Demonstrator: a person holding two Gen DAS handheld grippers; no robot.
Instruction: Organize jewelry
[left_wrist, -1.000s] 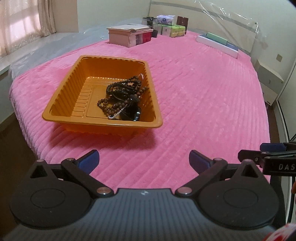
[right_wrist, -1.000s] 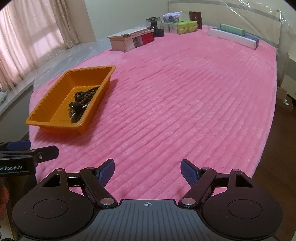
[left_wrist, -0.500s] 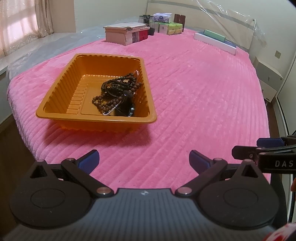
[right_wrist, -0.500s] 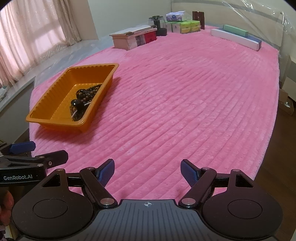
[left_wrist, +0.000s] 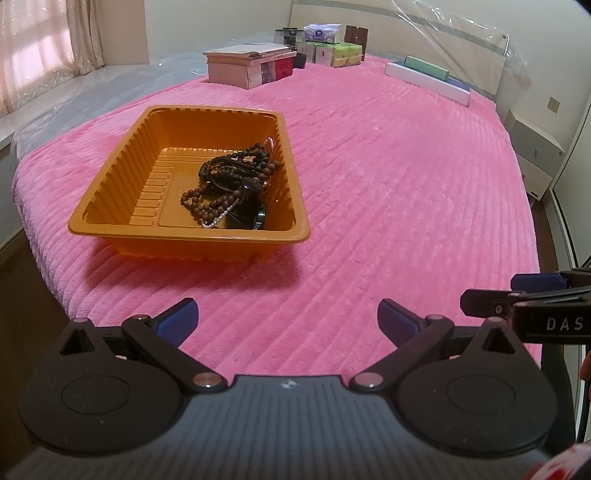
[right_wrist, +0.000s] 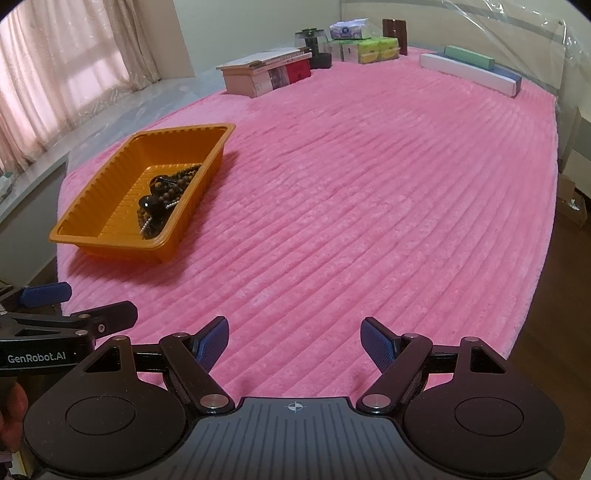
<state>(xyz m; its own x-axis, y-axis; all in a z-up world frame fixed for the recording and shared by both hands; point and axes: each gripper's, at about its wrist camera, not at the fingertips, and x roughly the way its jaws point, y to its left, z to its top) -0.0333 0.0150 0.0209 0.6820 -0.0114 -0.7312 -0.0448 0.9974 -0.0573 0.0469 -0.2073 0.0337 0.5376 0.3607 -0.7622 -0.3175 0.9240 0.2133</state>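
The jewelry (left_wrist: 231, 181) lies heaped in the orange tray (left_wrist: 110, 173) on the pink bed (left_wrist: 406, 184); none shows outside it. Left hand-held gripper (left_wrist: 286, 319) and right hand-held gripper (right_wrist: 293, 341) hover spread wide, empty.

Reads "DAS" in white on the black body of the right gripper (left_wrist: 532, 295), cut off by the frame edge. Reads "GenRobot.AI" in white on the left gripper (right_wrist: 81, 306).

Tray (left_wrist: 110, 221) sits on bed (left_wrist: 388, 184), near-left corner. Beads (left_wrist: 221, 184) piled in tray's right half w/ a watch-like item, can't tell exactly. Boxes (left_wrist: 251, 68) at far edge, behind tray. Long boxes (left_wrist: 424, 77) far right.
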